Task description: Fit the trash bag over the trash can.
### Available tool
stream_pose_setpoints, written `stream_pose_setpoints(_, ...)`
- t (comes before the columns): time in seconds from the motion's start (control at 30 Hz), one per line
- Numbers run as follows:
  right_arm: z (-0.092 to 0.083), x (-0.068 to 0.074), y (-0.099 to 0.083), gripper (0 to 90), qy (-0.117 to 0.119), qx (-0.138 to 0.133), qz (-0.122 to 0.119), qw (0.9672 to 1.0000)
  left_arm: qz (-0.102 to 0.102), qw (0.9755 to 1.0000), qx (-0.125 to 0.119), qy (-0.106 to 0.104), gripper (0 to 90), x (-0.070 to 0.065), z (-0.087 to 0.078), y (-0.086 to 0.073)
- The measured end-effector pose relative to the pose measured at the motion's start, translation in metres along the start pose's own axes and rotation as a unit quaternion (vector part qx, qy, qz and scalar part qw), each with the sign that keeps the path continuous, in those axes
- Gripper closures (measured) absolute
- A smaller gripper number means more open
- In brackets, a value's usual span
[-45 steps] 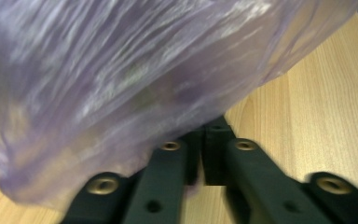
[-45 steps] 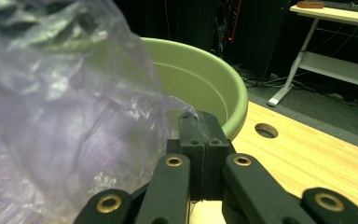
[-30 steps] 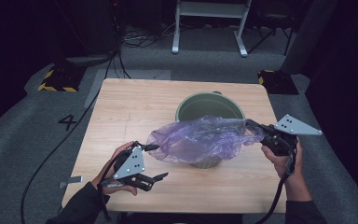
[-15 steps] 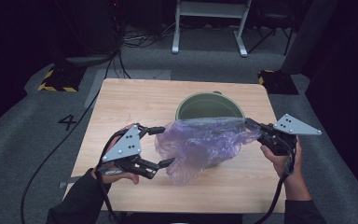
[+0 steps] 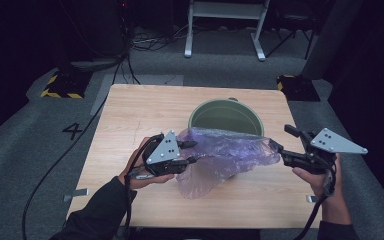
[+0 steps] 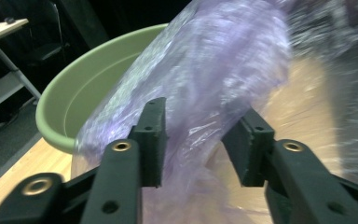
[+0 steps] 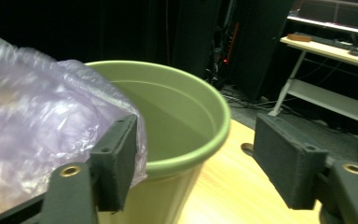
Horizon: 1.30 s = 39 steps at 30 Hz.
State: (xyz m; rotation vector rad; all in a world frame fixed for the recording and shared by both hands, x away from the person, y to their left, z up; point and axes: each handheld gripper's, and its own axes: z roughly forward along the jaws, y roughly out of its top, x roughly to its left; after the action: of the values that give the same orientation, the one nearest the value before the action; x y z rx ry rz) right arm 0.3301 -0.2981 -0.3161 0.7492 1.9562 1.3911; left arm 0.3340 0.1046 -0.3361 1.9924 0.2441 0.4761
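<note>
High view: bag (image 5: 225, 155) between tongs

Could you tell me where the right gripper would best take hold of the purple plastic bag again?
Probably at the bag's loose edge beside the right gripper, whose jaws have just been opening and stand apart. The film there bunches above the green bucket's rim, thin enough to pinch. Come in level from the person's right, film between the pads.

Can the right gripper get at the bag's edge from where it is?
Probably yes: the right gripper has just opened, the bag edge lies against one jaw, and nothing stands between them beside the bucket.
</note>
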Motion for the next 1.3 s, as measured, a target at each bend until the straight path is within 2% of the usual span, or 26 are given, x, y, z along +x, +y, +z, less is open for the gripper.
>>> stream_pose_setpoints(0.03, -0.009, -0.003, 0.004, 29.1, 0.002, -0.005, 0.001, 1.0000, 0.000, 1.0000, -0.001, -0.003, 64.7, 0.001, 0.001, -0.001)
stream_pose_setpoints(0.1, -0.012, -0.004, 0.005, 29.0, 0.004, -0.009, -0.001, 0.9999, 0.000, 1.0000, -0.002, -0.002, 64.9, 0.001, 0.001, -0.002)
stream_pose_setpoints(0.13, -0.021, -0.005, 0.010, 29.1, 0.008, -0.020, -0.001, 0.9998, 0.000, 1.0000, 0.000, -0.001, 66.2, 0.001, 0.002, -0.002)
stream_pose_setpoints(0.23, -0.028, -0.004, 0.014, 29.7, 0.011, -0.026, 0.000, 0.9996, 0.002, 1.0000, 0.002, 0.003, 68.4, 0.002, 0.004, -0.003)
stream_pose_setpoints(0.37, -0.048, 0.008, 0.027, 30.2, 0.019, -0.051, -0.003, 0.9985, 0.002, 1.0000, 0.003, 0.005, 73.2, 0.002, 0.006, -0.004)
stream_pose_setpoints(0.43, -0.051, 0.011, 0.028, 30.2, 0.020, -0.055, -0.005, 0.9982, 0.005, 1.0000, 0.004, 0.002, 74.6, 0.002, 0.006, -0.005)
stream_pose_setpoints(0.47, -0.058, 0.021, 0.032, 30.2, 0.039, -0.068, -0.022, 0.9967, 0.006, 1.0000, 0.006, 0.003, 75.2, 0.002, 0.007, -0.005)
stream_pose_setpoints(0.5, -0.058, 0.021, 0.032, 30.2, 0.039, -0.068, -0.022, 0.9967, 0.006, 1.0000, 0.006, 0.003, 75.3, 0.002, 0.007, -0.005)
stream_pose_setpoints(0.53, -0.059, 0.034, 0.035, 29.9, 0.060, -0.064, -0.044, 0.9952, 0.004, 1.0000, 0.008, 0.002, 75.7, 0.003, 0.008, -0.006)
stream_pose_setpoints(0.57, -0.059, 0.034, 0.035, 29.9, 0.060, -0.064, -0.044, 0.9952, 0.004, 1.0000, 0.008, 0.002, 75.6, 0.003, 0.008, -0.006)
stream_pose_setpoints(0.6, -0.058, 0.041, 0.036, 29.6, 0.069, -0.057, -0.057, 0.9943, 0.005, 1.0000, 0.007, 0.005, 75.6, 0.003, 0.009, -0.006)
stream_pose_setpoints(0.7, -0.046, 0.062, 0.039, 28.9, 0.116, -0.040, -0.082, 0.9890, -0.001, 1.0000, 0.005, 0.002, 74.8, 0.004, 0.011, -0.007)
stream_pose_setpoints(0.77, -0.043, 0.065, 0.038, 28.8, 0.121, -0.036, -0.086, 0.9882, 0.001, 1.0000, 0.006, 0.001, 74.8, 0.004, 0.011, -0.007)
stream_pose_setpoints(0.83, -0.034, 0.070, 0.035, 28.5, 0.128, -0.021, -0.093, 0.9872, 0.000, 1.0000, 0.006, 0.001, 75.1, 0.004, 0.012, -0.008)
stream_pose_setpoints(0.87, -0.032, 0.072, 0.034, 30.6, 0.130, -0.016, -0.098, 0.9865, -0.001, 1.0000, 0.006, -0.001, 75.7, 0.004, 0.013, -0.008)
stream_pose_setpoints(0.9, -0.026, 0.077, 0.029, 46.4, 0.121, -0.013, -0.119, 0.9854, -0.002, 1.0000, 0.003, 0.004, 77.4, 0.005, 0.013, -0.009)
stream_pose_setpoints(0.93, -0.026, 0.077, 0.029, 46.4, 0.121, -0.013, -0.119, 0.9854, -0.002, 1.0000, 0.003, 0.004, 78.2, 0.005, 0.013, -0.009)
stream_pose_setpoints(0.97, -0.023, 0.079, 0.027, 52.5, 0.116, -0.008, -0.127, 0.9851, -0.002, 1.0000, 0.002, 0.003, 78.2, 0.006, 0.013, -0.009)
stream_pose_setpoints(1.07, -0.017, 0.081, 0.021, 74.5, 0.122, 0.003, -0.139, 0.9828, -0.004, 1.0000, -0.001, 0.003, 83.2, 0.008, 0.014, -0.011)
stream_pose_setpoints(1.1, -0.013, 0.083, 0.017, 85.2, 0.124, 0.012, -0.147, 0.9812, -0.003, 1.0000, 0.000, 0.005, 86.6, 0.009, 0.014, -0.012)
stream_pose_setpoints(1.2, -0.013, 0.086, 0.012, 89.2, 0.130, 0.015, -0.154, 0.9794, -0.006, 1.0000, -0.003, 0.005, 88.1, 0.010, 0.013, -0.016)
stream_pose_setpoints(1.3, -0.013, 0.091, -0.004, 90.0, 0.140, 0.039, -0.162, 0.9760, -0.010, 0.9999, -0.012, 0.005, 88.6, 0.006, 0.013, -0.026)
